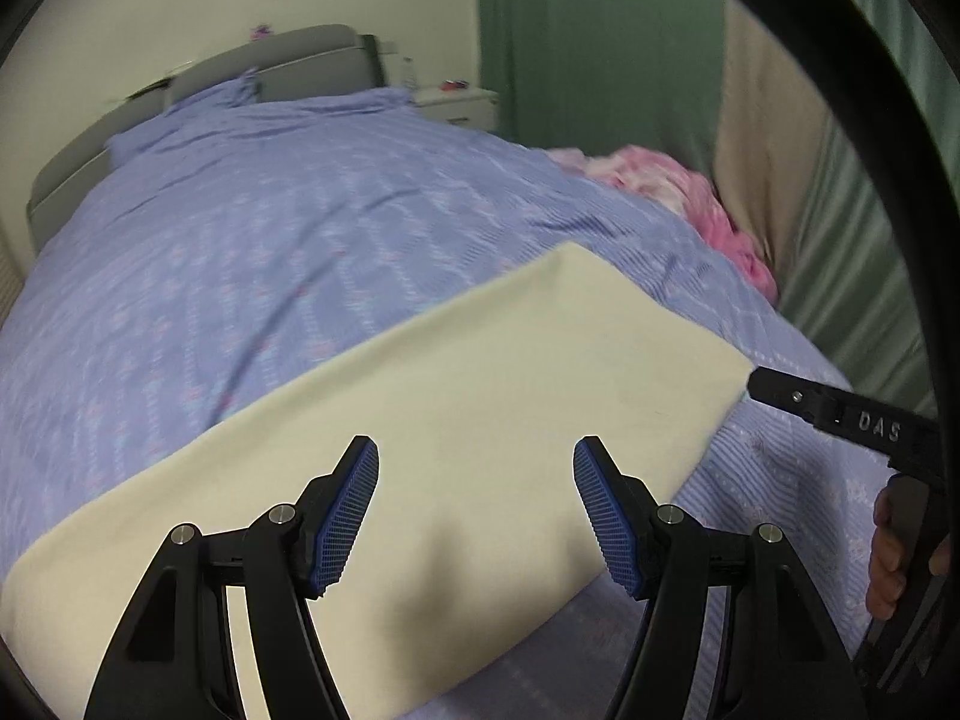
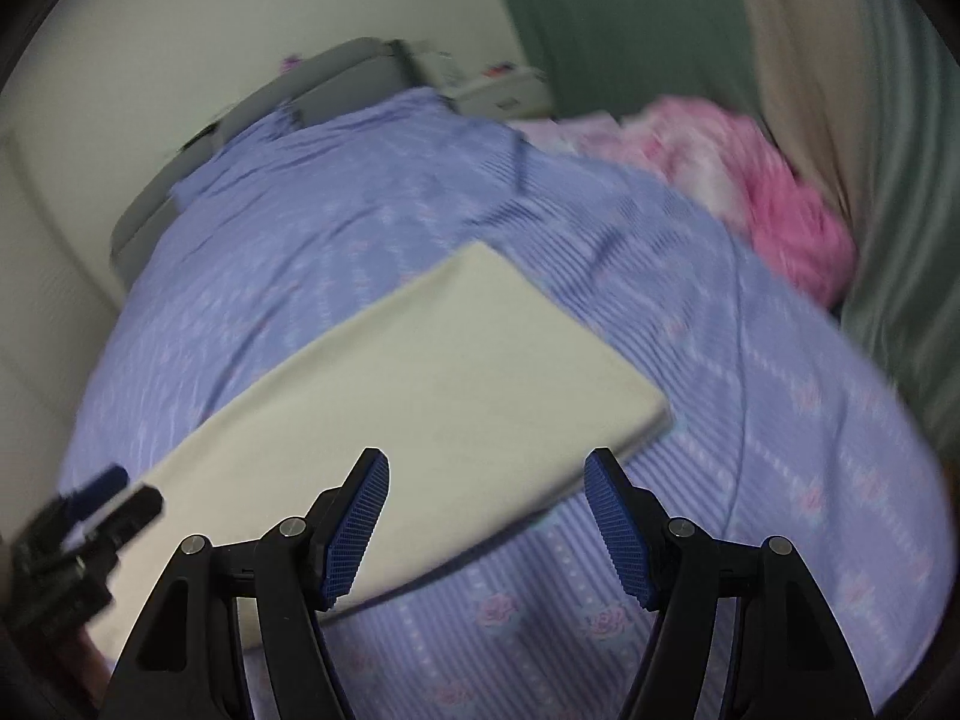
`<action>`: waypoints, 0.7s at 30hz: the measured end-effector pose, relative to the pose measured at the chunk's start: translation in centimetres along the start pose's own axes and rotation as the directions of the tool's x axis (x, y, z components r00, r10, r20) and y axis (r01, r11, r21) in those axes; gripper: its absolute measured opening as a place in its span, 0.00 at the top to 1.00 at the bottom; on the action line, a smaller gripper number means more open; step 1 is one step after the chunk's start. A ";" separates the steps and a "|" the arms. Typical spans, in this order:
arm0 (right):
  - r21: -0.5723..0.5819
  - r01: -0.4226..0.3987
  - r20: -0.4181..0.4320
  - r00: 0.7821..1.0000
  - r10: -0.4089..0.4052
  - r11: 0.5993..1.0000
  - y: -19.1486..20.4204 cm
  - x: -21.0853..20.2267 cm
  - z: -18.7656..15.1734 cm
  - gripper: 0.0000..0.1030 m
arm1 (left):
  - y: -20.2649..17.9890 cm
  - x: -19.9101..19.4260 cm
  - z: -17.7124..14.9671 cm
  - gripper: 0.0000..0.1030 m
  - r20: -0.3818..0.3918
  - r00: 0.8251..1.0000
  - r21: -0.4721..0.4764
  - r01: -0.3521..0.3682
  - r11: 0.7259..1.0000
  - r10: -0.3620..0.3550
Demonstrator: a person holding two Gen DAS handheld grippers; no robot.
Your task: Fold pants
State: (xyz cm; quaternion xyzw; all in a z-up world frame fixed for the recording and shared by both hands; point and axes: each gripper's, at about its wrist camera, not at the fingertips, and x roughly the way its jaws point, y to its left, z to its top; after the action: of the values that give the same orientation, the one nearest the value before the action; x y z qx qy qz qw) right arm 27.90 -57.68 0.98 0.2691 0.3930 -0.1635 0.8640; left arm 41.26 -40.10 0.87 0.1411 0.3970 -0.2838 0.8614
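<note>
The cream pants (image 1: pixel 450 390) lie flat as a long folded strip across the purple bedcover (image 1: pixel 270 228). My left gripper (image 1: pixel 476 450) hovers over the strip's near part, open, with nothing between its blue pads. My right gripper (image 2: pixel 487 462) is also open and empty, above the near edge of the pants (image 2: pixel 420 384) close to their right end. In the left wrist view the right gripper (image 1: pixel 840 414) reaches in from the right, its tip by the pants' right corner, with a hand (image 1: pixel 888 564) on its handle. The left gripper (image 2: pixel 102 504) shows blurred at the lower left of the right wrist view.
A crumpled pink blanket (image 1: pixel 690 198) lies at the bed's far right side. A grey headboard (image 1: pixel 288 60) and a white nightstand (image 1: pixel 462 102) stand at the far end. Green and beige curtains (image 1: pixel 600 48) hang along the right.
</note>
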 end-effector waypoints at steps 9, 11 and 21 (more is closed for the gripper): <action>0.343 -0.107 -0.038 0.991 0.127 0.933 -6.8 5.6 -0.7 0.25 | -3.7 5.6 1.2 0.35 -0.070 0.997 0.026 0.030 0.999 -0.028; 0.374 -0.116 -0.039 0.989 0.140 0.920 -7.5 6.4 -0.8 0.25 | -3.9 6.1 1.2 0.35 -0.078 0.997 0.027 0.031 0.999 -0.028; 0.436 -0.159 -0.040 0.980 0.195 0.886 -9.7 9.2 -0.6 0.21 | -5.0 7.7 1.2 0.35 -0.090 0.996 0.053 0.029 0.998 -0.024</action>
State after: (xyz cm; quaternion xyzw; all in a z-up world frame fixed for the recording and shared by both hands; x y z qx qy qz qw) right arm 28.64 -65.73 -9.65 0.4946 0.3564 -0.1554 0.7773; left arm 43.06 -47.56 -4.31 0.1720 0.4292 -0.2991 0.8347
